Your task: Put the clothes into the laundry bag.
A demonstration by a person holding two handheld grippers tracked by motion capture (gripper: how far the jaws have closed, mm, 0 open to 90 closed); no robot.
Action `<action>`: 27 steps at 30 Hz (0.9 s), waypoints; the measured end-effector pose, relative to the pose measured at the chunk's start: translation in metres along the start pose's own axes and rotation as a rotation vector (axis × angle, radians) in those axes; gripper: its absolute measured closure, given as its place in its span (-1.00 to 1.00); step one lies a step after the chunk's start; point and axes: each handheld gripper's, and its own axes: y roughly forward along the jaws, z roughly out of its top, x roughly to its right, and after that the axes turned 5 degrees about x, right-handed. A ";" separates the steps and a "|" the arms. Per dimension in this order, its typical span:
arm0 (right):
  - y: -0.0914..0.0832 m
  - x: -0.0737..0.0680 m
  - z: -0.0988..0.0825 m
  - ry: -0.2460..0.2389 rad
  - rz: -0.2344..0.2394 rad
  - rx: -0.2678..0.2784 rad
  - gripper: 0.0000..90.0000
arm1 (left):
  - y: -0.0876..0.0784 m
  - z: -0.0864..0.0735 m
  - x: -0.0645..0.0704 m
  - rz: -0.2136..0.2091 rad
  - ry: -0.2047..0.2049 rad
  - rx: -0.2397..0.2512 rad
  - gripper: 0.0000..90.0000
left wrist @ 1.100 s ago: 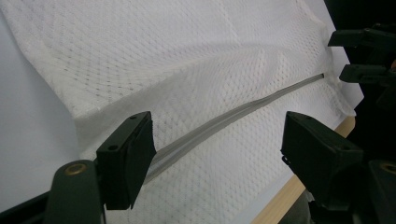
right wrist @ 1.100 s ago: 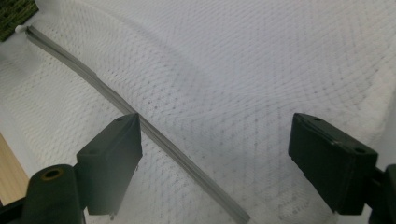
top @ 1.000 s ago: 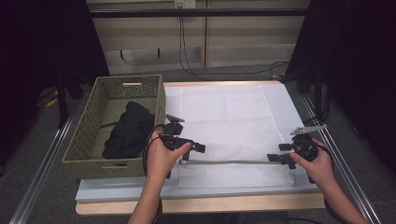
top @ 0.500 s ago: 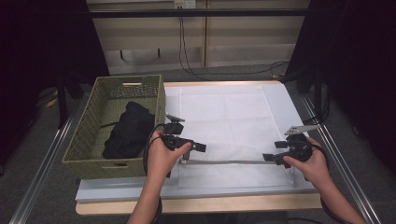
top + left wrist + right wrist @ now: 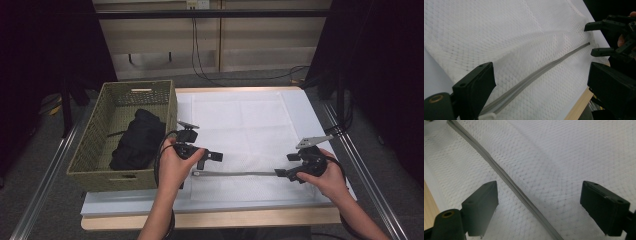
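Two tongs at a white mesh bag point(image 5: 240, 135) spread flat on the desk point(image 5: 210, 217). Left tongs point(image 5: 212, 157) just opening, right tongs point(image 5: 285, 170) gaping; both empty, astride the grey zipper point(image 5: 235, 174). Risk: pinching mesh, bunching fabric.

Both grippers, left gripper point(image 5: 210, 159) and right gripper point(image 5: 284, 166), are black with blocky jaws, grey three-cornered top plates and trailing black cables.

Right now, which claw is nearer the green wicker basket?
Left. The left claw hovers just past the green wicker basket's near right corner, jaws open. The right claw is far across the white mesh sheet, at the grey zipper strip's other end.
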 end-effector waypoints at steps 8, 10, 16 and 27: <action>0.010 -0.007 0.008 -0.029 0.023 -0.001 -0.63 | 0.003 0.000 0.002 -0.015 0.019 -0.007 -0.83; 0.014 -0.010 0.010 -0.035 0.025 -0.010 -0.63 | 0.002 0.000 0.001 -0.017 0.018 -0.003 -0.85; 0.022 -0.016 0.015 -0.039 0.030 -0.016 -0.60 | -0.001 0.000 -0.001 -0.015 0.015 0.004 -0.84; 0.035 -0.024 0.022 -0.068 0.058 -0.010 -0.56 | 0.001 0.000 0.000 -0.011 0.019 -0.011 -0.84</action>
